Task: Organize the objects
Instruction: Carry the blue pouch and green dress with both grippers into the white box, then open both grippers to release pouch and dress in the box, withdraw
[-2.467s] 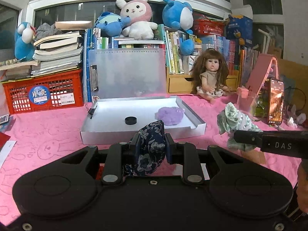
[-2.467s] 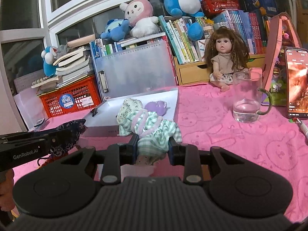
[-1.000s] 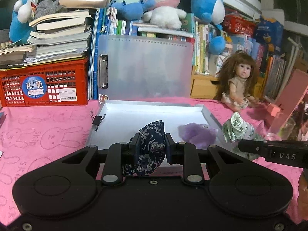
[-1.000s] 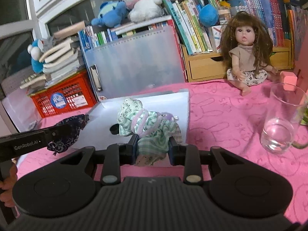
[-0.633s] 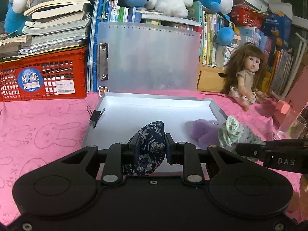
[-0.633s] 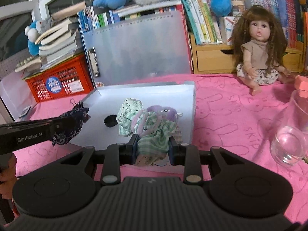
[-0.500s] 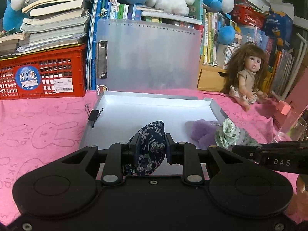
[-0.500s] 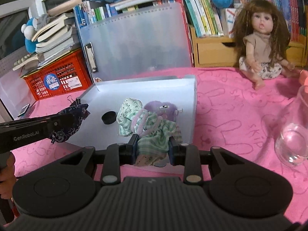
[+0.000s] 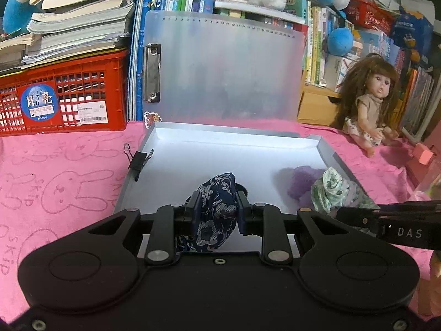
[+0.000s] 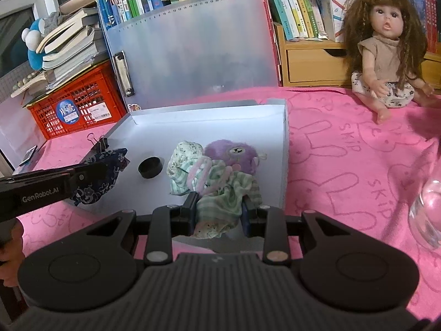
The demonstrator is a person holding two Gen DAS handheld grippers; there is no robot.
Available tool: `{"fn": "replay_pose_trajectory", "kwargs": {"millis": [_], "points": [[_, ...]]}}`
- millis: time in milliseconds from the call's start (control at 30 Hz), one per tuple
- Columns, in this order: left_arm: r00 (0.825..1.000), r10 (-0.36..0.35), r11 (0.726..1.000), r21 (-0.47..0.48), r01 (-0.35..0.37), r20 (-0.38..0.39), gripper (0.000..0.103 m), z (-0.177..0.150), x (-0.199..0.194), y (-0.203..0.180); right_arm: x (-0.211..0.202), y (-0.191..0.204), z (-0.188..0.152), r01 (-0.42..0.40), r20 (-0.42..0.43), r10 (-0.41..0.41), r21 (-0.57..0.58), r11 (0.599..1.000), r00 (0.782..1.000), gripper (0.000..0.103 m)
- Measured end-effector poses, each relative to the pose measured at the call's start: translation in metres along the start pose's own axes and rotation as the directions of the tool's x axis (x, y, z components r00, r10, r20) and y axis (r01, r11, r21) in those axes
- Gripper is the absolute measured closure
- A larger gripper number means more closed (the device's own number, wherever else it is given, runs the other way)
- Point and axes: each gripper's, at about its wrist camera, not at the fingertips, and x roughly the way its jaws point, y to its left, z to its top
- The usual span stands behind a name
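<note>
My left gripper [image 9: 217, 209] is shut on a dark blue floral cloth pouch [image 9: 216, 215], held over the front edge of the open white box [image 9: 220, 140]. It also shows in the right wrist view [image 10: 102, 173]. My right gripper [image 10: 219, 209] is shut on a green checked cloth bundle with a pink loop [image 10: 217, 187], held over the box's front right part [image 10: 284, 149]. The bundle also shows in the left wrist view [image 9: 333, 190]. Inside the box lie a purple plush [image 10: 234, 153] and a small black round cap [image 10: 150, 167].
A binder clip [image 9: 137, 161] is clipped to the box's left wall. Behind stand a translucent clipboard [image 9: 226, 69], a red crate [image 9: 63, 96] under books, bookshelves and a doll [image 10: 386, 52]. A glass of water [image 10: 427, 215] stands at the right on the pink cloth.
Both grippers have moved forward and closer to the box, each still holding its cloth. The green bundle now hangs over the box by the purple plush.
</note>
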Motion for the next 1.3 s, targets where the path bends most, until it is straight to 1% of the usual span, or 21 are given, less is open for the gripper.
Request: {"fn": "replay_pose_trajectory", "kwargs": {"millis": [133,300,467,900,1033,1233,1300], "points": [[1.000,0.007,1.000,-0.020,-0.007,-0.009,0.079,0.001,0.008,0.003,0.005,0.002,0.004,0.006,-0.002,-0.006,-0.006,1.000,1.000,0.067],[1.000,0.011,1.000,-0.020,-0.011,-0.009,0.079,0.004,0.014,0.003,0.012,0.001,0.009,0.022,-0.004,-0.022,-0.018,1.000,1.000,0.066],[1.000,0.019,0.999,-0.026,-0.020,-0.018,0.079,0.005,0.021,0.001,0.018,-0.001,0.014,0.031,-0.010,-0.031,-0.007,0.999,0.999,0.065],[0.999,0.025,0.999,-0.037,-0.026,-0.028,0.078,0.005,0.030,-0.001,0.025,-0.007,0.011,0.037,-0.029,-0.036,0.024,0.999,0.999,0.064],[0.999,0.022,0.999,-0.035,-0.023,-0.027,0.077,0.006,0.028,0.000,0.024,-0.007,0.010,0.036,-0.023,-0.036,0.029,0.999,0.999,0.060],[1.000,0.014,0.999,-0.049,-0.015,-0.020,0.073,0.007,0.022,0.002,0.017,-0.005,0.010,0.033,-0.008,-0.033,0.027,0.999,0.999,0.044],[1.000,0.011,0.999,-0.049,-0.011,-0.017,0.071,0.007,0.019,0.002,0.012,-0.004,0.010,0.031,0.001,-0.031,0.019,0.999,1.000,0.043]]}}
